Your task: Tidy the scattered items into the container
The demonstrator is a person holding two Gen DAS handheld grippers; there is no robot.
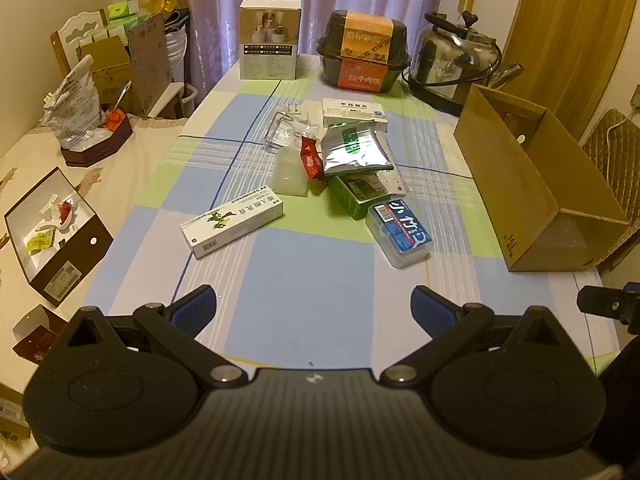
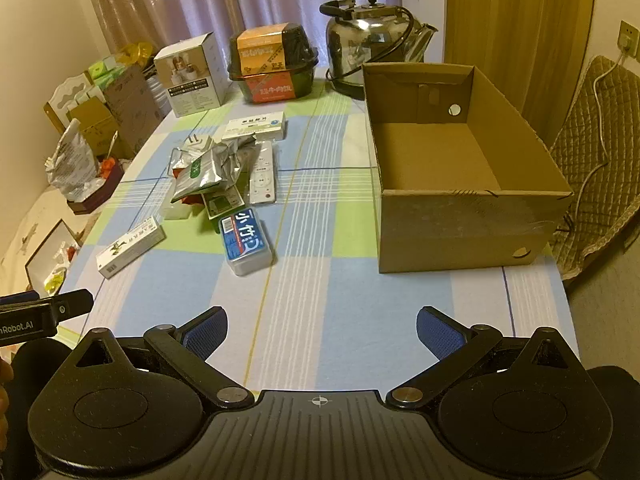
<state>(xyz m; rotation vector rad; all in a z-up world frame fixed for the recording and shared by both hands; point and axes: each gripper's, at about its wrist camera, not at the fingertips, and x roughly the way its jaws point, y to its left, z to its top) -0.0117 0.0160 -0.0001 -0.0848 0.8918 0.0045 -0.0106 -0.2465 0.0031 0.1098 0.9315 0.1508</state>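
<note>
- State: the left gripper (image 1: pixel 314 306) and the right gripper (image 2: pixel 322 328) both hover over the near edge of the counter (image 2: pixel 304 320), jaws spread wide, holding nothing.
- Container: the cardboard box (image 2: pixel 460 216) stands open-topped at the right side of the counter and appears empty.
- Items: the scattered items lie in a loose cluster left of the box. The blue-labelled plastic case (image 2: pixel 246 242) lies nearest and stands free. The long white carton (image 2: pixel 130 250) lies apart to the left. The white remote (image 2: pixel 263 172) lies just beside the foil pouch (image 2: pixel 204 170), which rests on top of the pile.
- Recommended first pick: the blue-labelled plastic case, with the right gripper, since it is closest to the box.
- Approach from above; align the jaws across the short sides of the case.
- Close fully before lifting; the smooth plastic likely slips.
- Clear the box wall, then release low inside.
- Assign the long white carton to the left gripper.
</note>
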